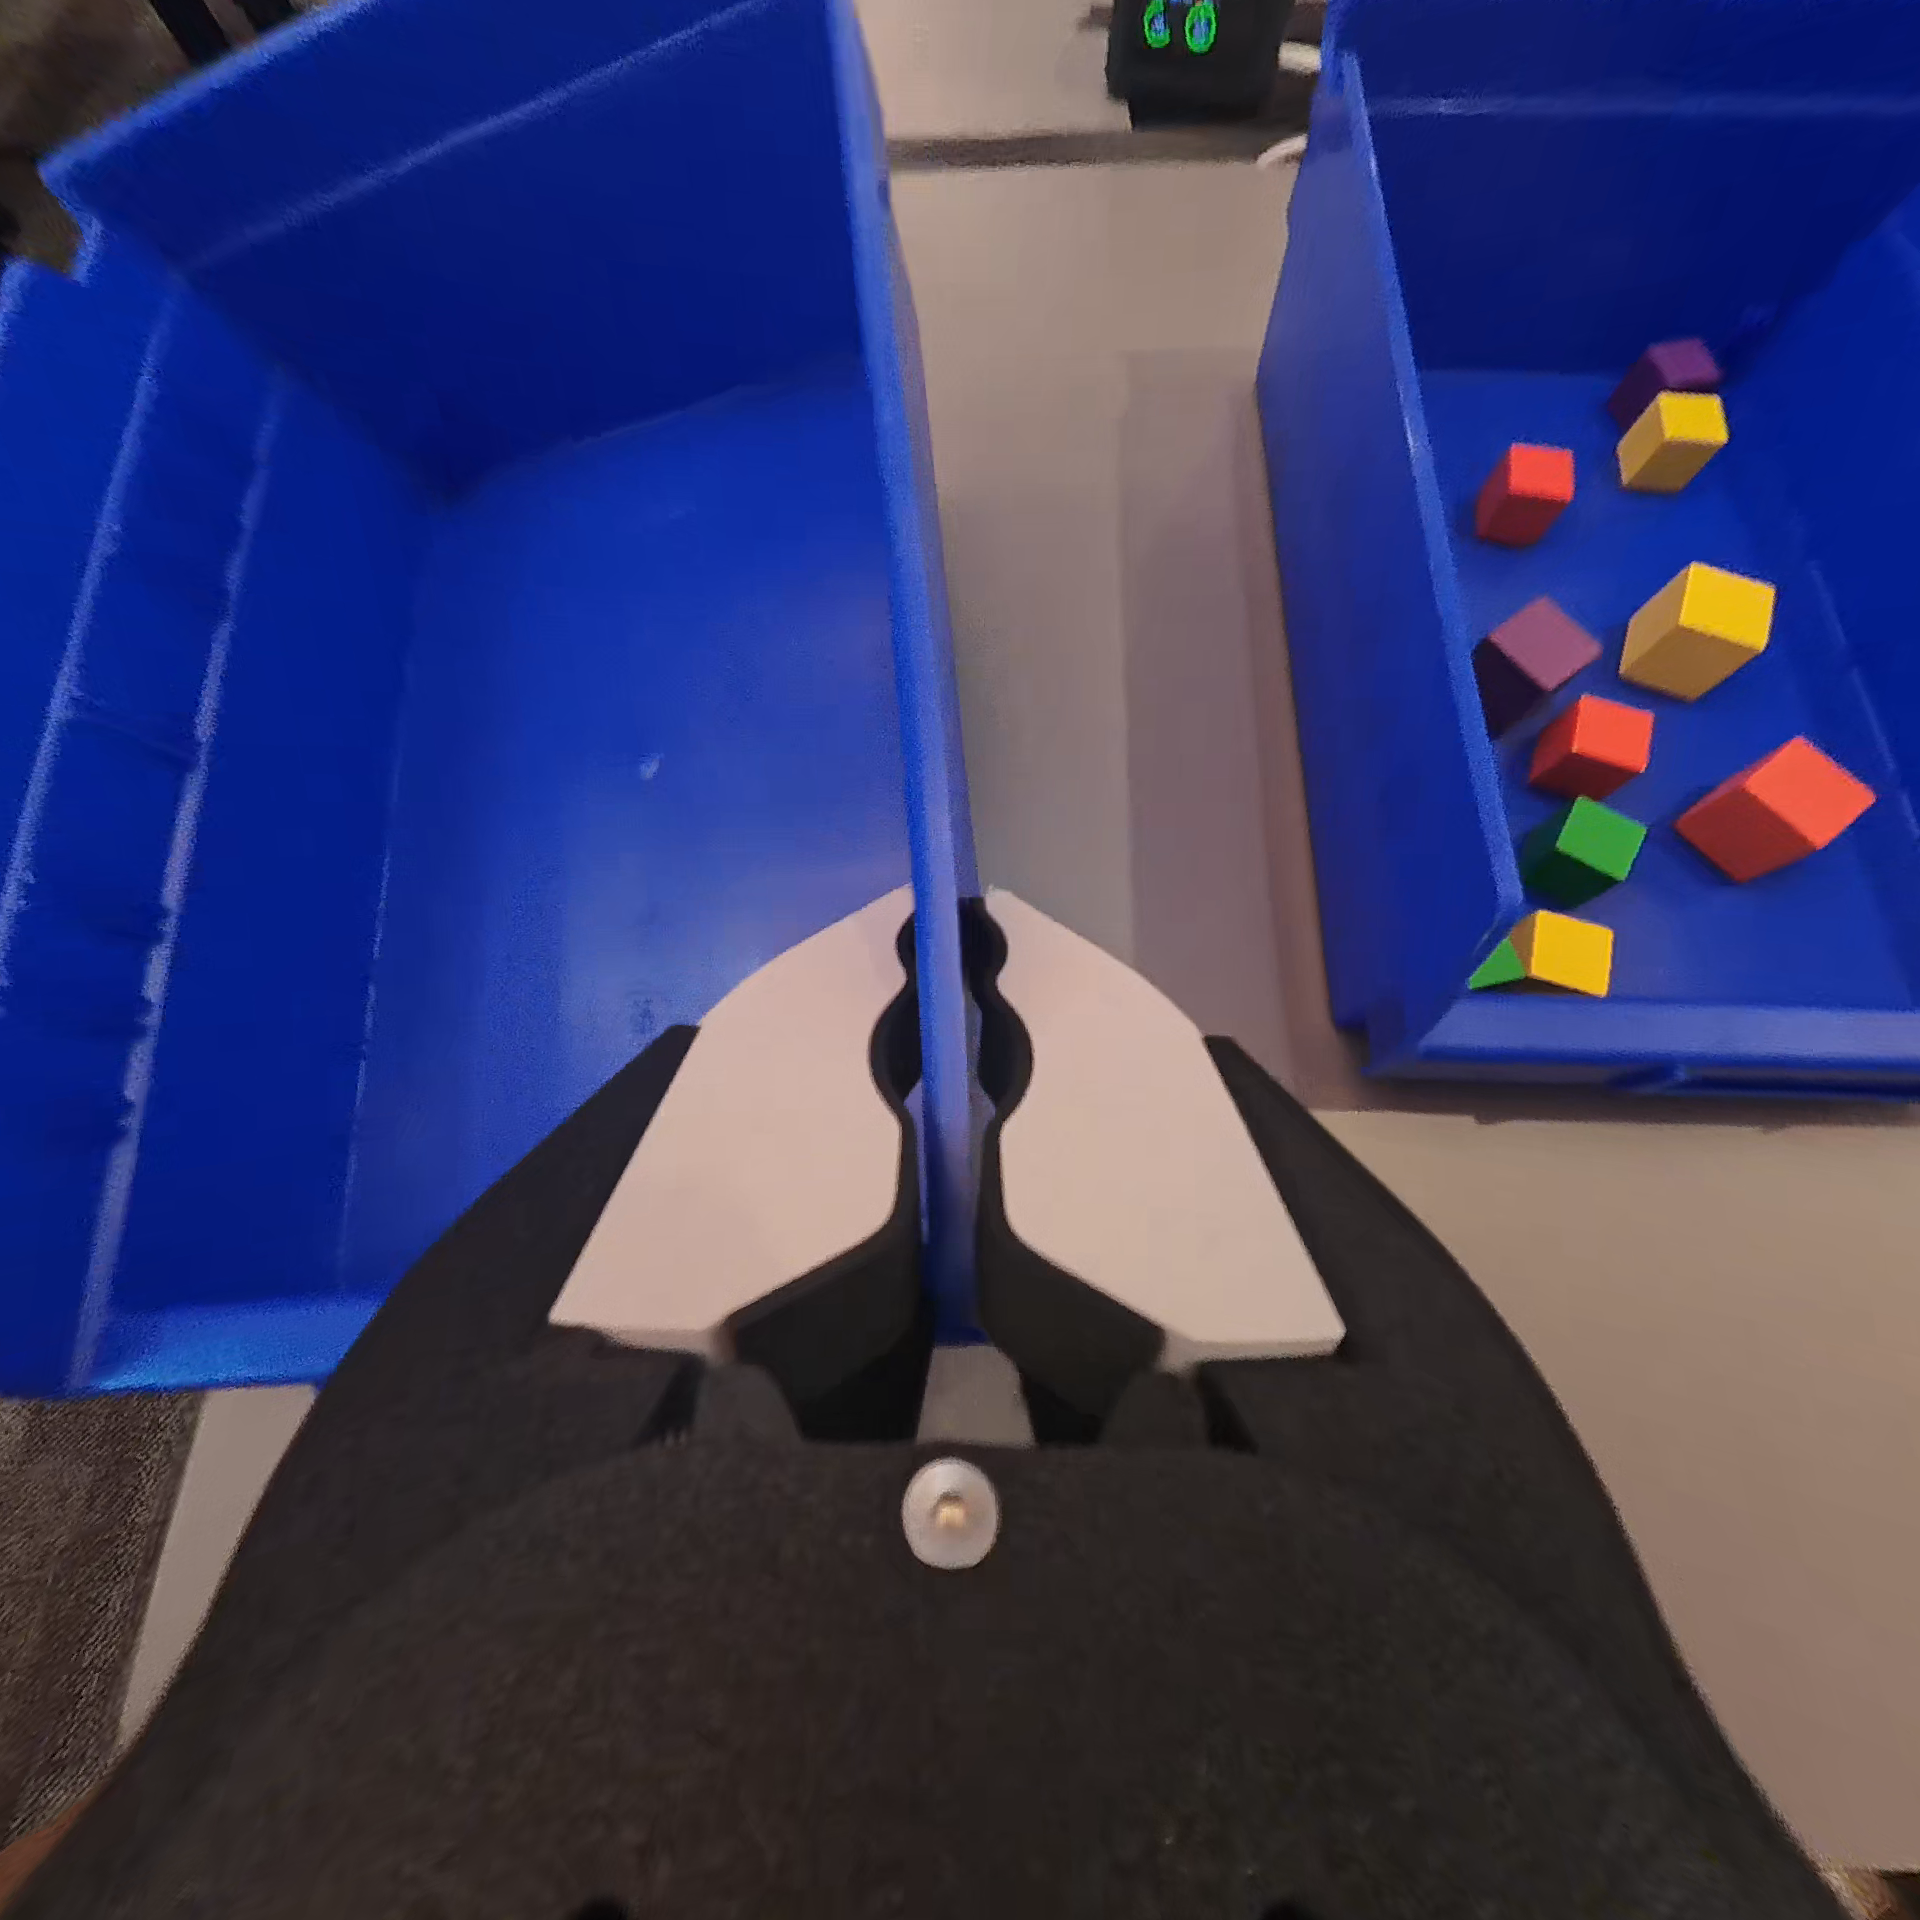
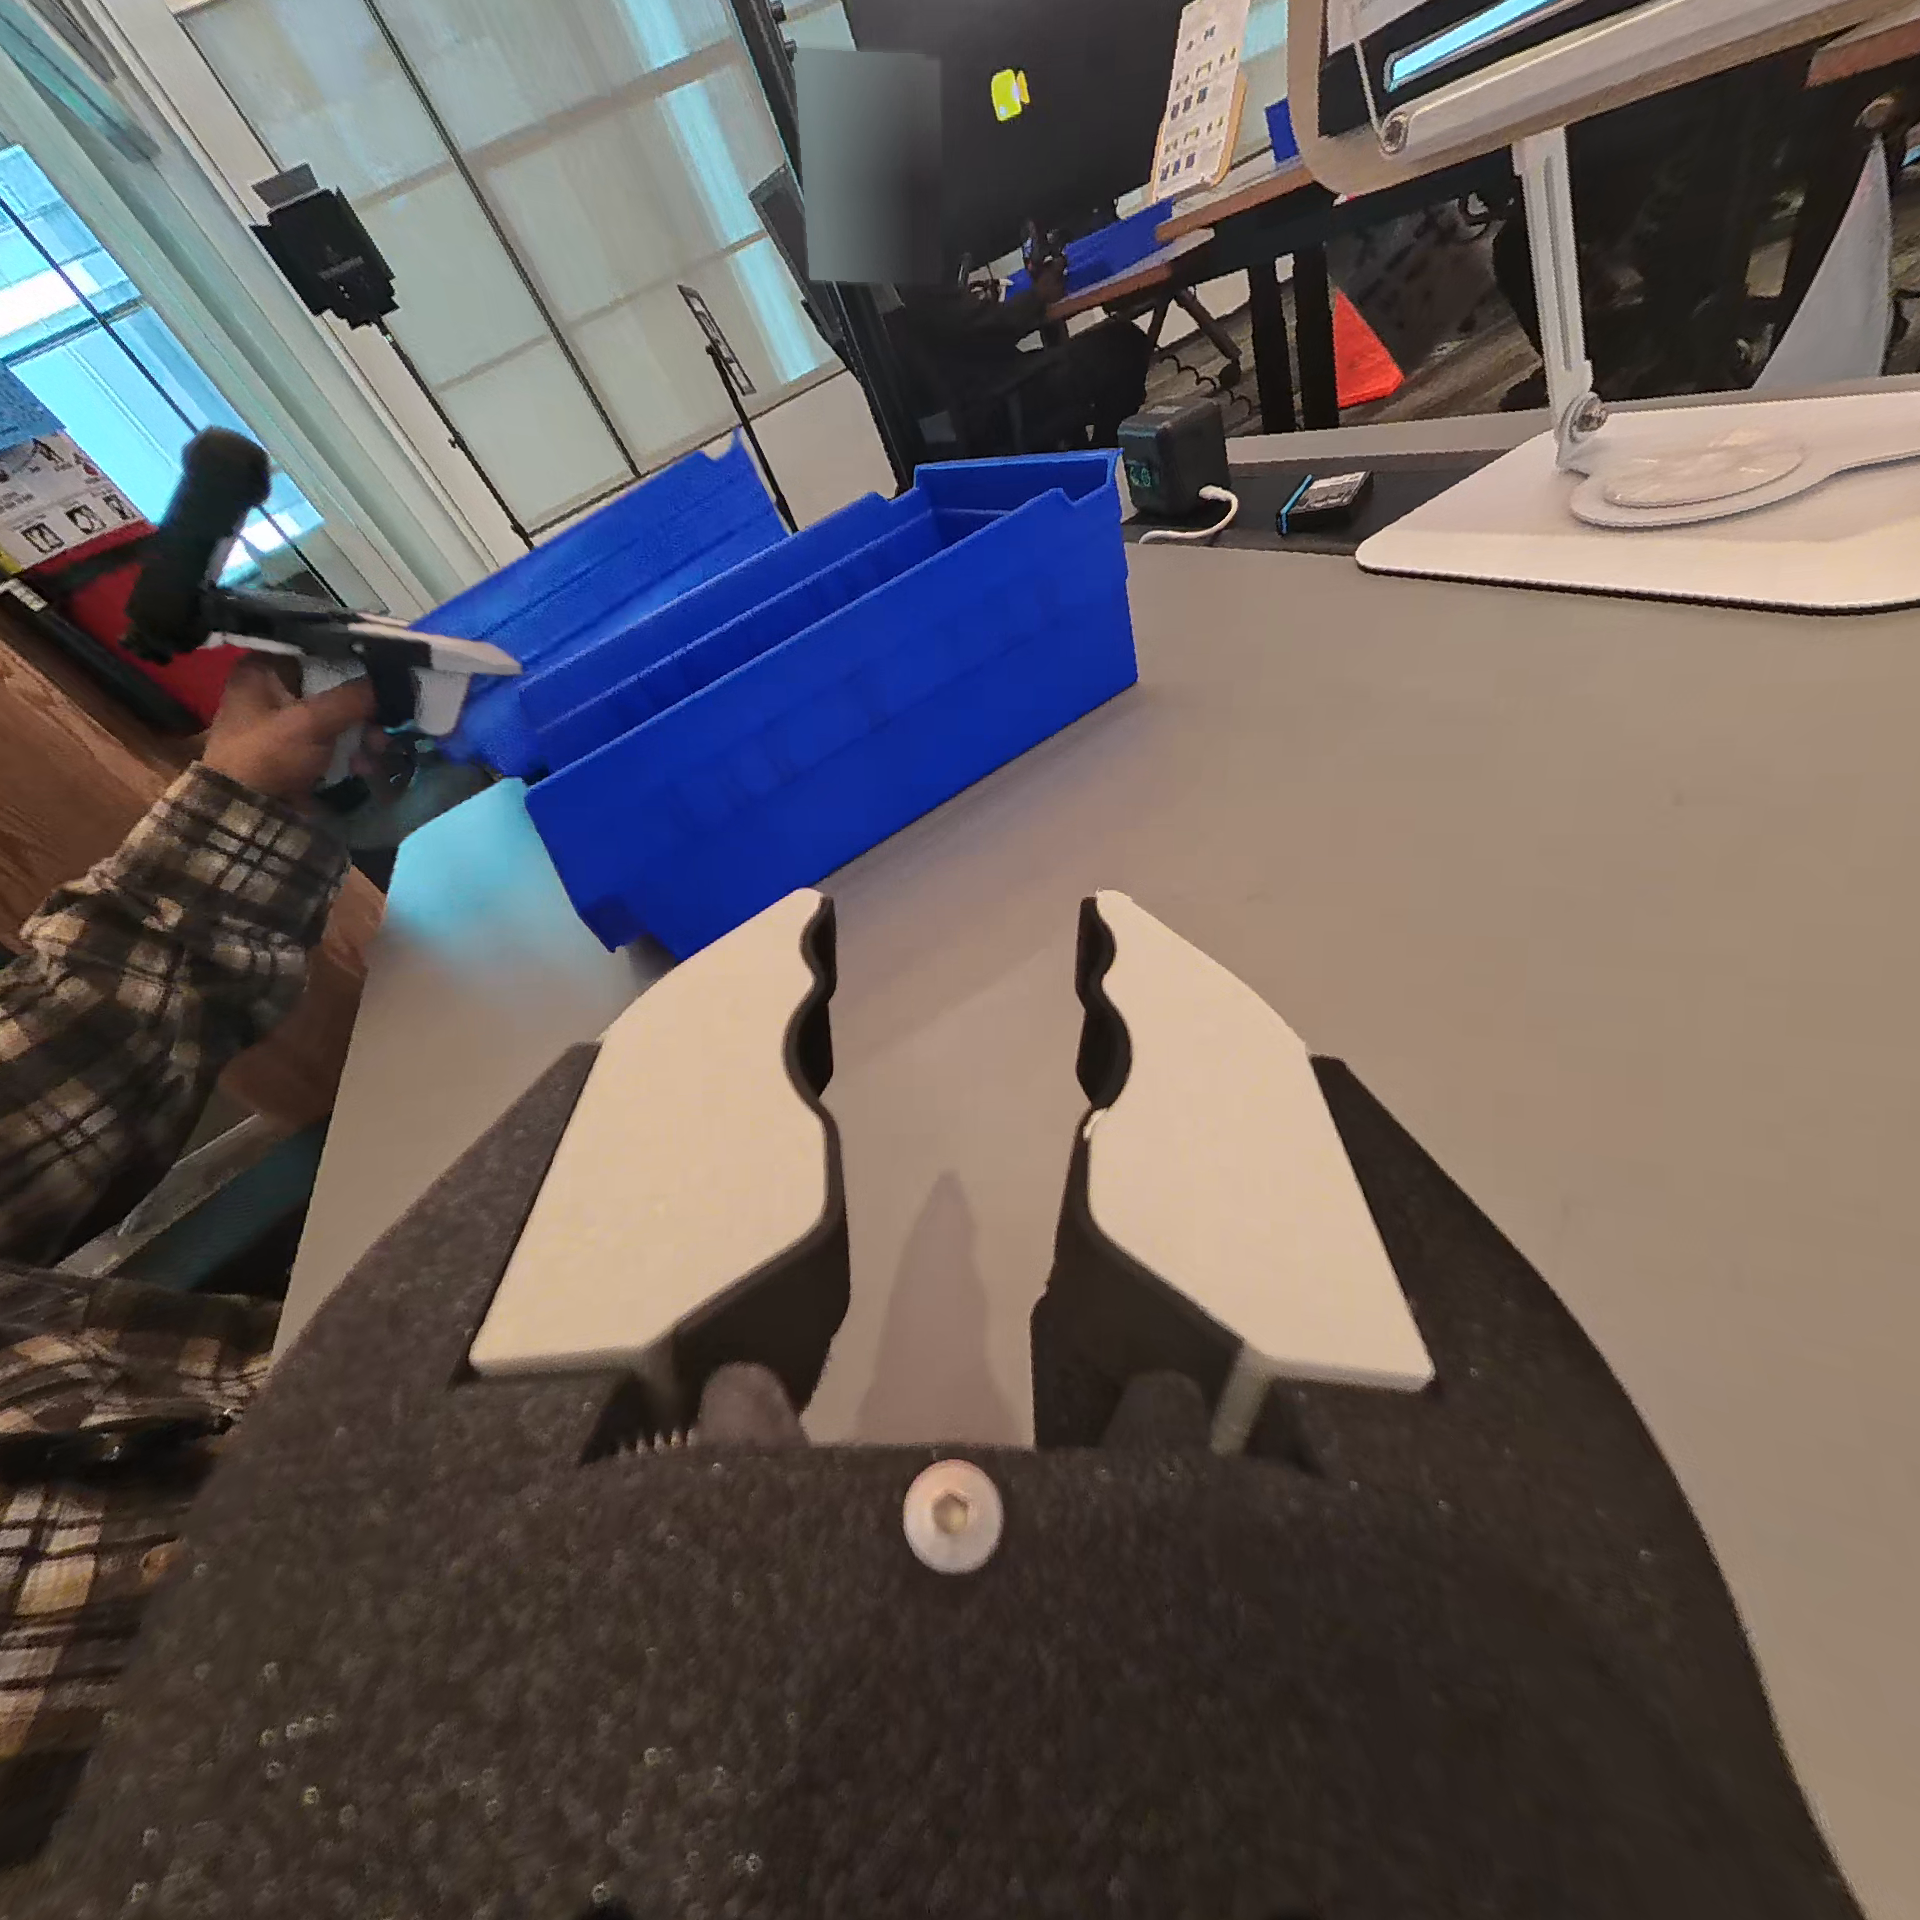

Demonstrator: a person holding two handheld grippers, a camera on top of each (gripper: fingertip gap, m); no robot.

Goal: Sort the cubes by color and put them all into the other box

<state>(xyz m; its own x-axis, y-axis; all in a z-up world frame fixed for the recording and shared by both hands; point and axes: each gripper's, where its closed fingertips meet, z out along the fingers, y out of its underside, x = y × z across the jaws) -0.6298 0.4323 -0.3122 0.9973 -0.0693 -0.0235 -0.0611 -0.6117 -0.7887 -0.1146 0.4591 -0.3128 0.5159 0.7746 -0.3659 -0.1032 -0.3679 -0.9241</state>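
My left gripper (image 1: 948, 904) is shut on the right side wall (image 1: 914, 623) of the empty blue box (image 1: 623, 727); both pads press on the thin wall. To its right a second blue box (image 1: 1371, 623) holds several cubes, among them red (image 1: 1525, 494), yellow (image 1: 1699, 629), purple (image 1: 1538, 660) and green (image 1: 1584, 847). In the right wrist view my right gripper (image 2: 954, 914) is open and empty above the grey table (image 2: 1455, 935), in front of the near blue box (image 2: 831, 748). The left gripper (image 2: 468, 660) shows there at the far box (image 2: 623, 561).
A black device with a green display (image 1: 1184, 52) stands behind the boxes. A white monitor stand base (image 2: 1662, 509) sits at the table's far right. A person's plaid sleeve (image 2: 135, 1018) is at the left beside the table edge.
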